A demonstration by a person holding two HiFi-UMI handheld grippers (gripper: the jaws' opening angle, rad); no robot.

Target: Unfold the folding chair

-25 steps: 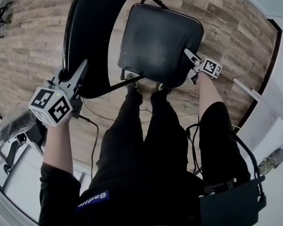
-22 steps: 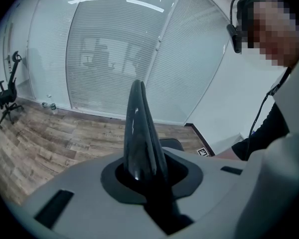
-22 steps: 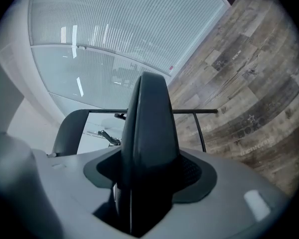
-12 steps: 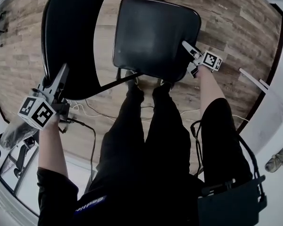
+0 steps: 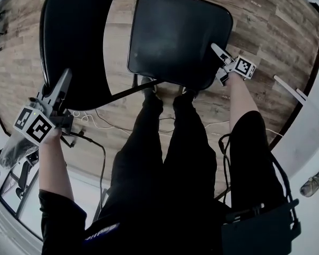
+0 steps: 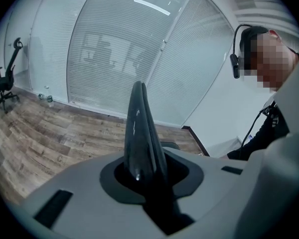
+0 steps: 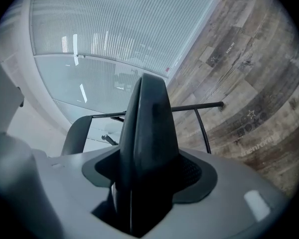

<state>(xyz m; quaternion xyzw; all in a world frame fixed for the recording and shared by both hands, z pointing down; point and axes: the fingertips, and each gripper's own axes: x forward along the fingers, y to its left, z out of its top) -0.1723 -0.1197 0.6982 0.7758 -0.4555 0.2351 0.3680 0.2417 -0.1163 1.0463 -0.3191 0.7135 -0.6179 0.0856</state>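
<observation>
black folding chair [image 5: 165, 47]: on wood floor [image 5: 266, 36], before the person's legs [image 5: 165, 142]
left gripper [image 5: 65, 77]: jaws just widened, pinching backrest [image 5: 74, 41] edge
right gripper [image 5: 216, 49]: jaws just widened, gripping seat [image 5: 181, 25] edge

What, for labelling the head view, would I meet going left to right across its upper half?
In order: left gripper, jaws just opened slightly around the chair backrest edge → chair backrest → chair seat → right gripper, jaws just opening too, the seat edge between them.
</observation>
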